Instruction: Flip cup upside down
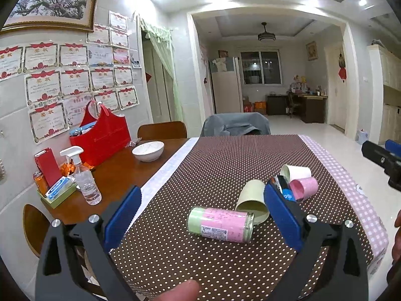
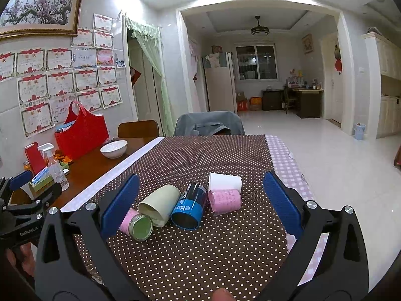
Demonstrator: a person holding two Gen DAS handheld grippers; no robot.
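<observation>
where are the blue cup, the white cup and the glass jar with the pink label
blue cup [image 2: 189,207], right wrist view, on its printed side wall
white cup [image 2: 225,181], right wrist view, on its outer side
glass jar [image 1: 221,224], left wrist view, on its pink label

Blue cup [image 1: 285,190] mostly hidden behind a blue pad of the left gripper [image 1: 203,208] in the left wrist view, only a sliver showing. Base of the pale green cup [image 1: 253,200] tucked behind the same pad. Far end of the glass jar [image 2: 136,222] covered by a finger of the right gripper [image 2: 201,200] in the right wrist view. Print on the jar label and on the wall certificates [image 1: 45,80] too small to read. Right gripper cut off by the frame edge in the left wrist view; left gripper likewise clipped in the right wrist view. Things on the distant desk [image 2: 303,87] too small to tell apart. Near edge of the tabletop [image 2: 200,263] hidden behind the gripper bodies.
</observation>
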